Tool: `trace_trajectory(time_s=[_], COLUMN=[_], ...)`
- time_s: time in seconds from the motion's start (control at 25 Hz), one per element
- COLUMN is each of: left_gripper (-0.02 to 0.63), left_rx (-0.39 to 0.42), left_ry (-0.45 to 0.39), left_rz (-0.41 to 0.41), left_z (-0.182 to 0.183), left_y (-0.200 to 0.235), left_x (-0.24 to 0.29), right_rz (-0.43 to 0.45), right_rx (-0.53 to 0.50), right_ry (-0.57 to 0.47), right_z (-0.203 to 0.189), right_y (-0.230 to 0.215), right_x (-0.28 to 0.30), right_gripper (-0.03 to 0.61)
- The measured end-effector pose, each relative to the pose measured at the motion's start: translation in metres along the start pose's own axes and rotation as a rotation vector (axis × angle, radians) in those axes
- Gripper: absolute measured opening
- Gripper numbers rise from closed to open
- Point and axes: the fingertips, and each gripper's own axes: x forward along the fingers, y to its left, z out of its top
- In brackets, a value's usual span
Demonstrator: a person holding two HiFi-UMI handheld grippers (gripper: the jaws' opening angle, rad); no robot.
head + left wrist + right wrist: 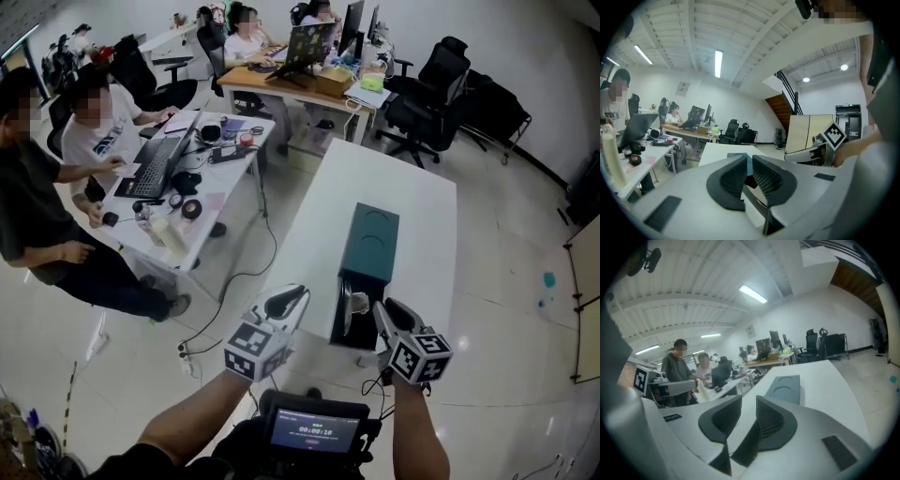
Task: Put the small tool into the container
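Count: one container, one small tool, one table, two grippers.

My left gripper: jaws parted by a narrow gap, nothing between them.

My right gripper: jaws slightly spread, empty, touching nothing.

The small tool sits at the container's open dark end, between my two jaw pairs. The container extends ahead of them.

— What are the handheld tools like?
— A white-shelled left gripper and right gripper, black ribbed pads, each with a black-and-white marker cube.
— The chest?
— Dark top, black box with a lit screen.
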Motion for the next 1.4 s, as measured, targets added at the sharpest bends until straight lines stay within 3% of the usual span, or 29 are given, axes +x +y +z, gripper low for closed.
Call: trace_trajectory(time_s=[0.32,0.36,0.4,0.56,0.96,1.24,1.4], left_gripper=[0.054,0.054,0.054,0.054,0.054,0.054,0.054], left_rx=[0.014,0.011,0.015,0.068,0.107,0.119,0.115], left_ry=[-0.099,-0.108,-0.112,-0.125,-0.147,-0.125,-0.14], left_rz=[-0.002,-0.009,-0.021,-0.056,-0.07,-0.13,-0.147], left_z=[0.053,0.057,0.06,0.07,0.062,0.035,0.039], left_y=[-0.017,-0.02,-0.025,-0.043,-0.036,-0.026,-0.038], left_x=[-0.062,-0.071,-0.08,-0.107,-0.15,-0.174,-0.194], right_rz=[0.056,0.058,0.056,0.047,0.091,0.055,0.044], right_rx=[-0.09,-0.105,-0.116,-0.1,-0.155,-0.141,-0.144], right_ry=[-0.233,-0.262,-0.291,-0.381,-0.359,-0.354,-0.352], right_z=[0.076,0.082,0.087,0.105,0.083,0.053,0.046], right_y=[0.059,0.066,0.072,0.088,0.143,0.168,0.181], right_x=[-0.086,-0.098,-0.11,-0.145,-0.159,-0.157,-0.174], right_gripper=[0.11,0.092,0.011,0.014,0.014,0.014,0.014])
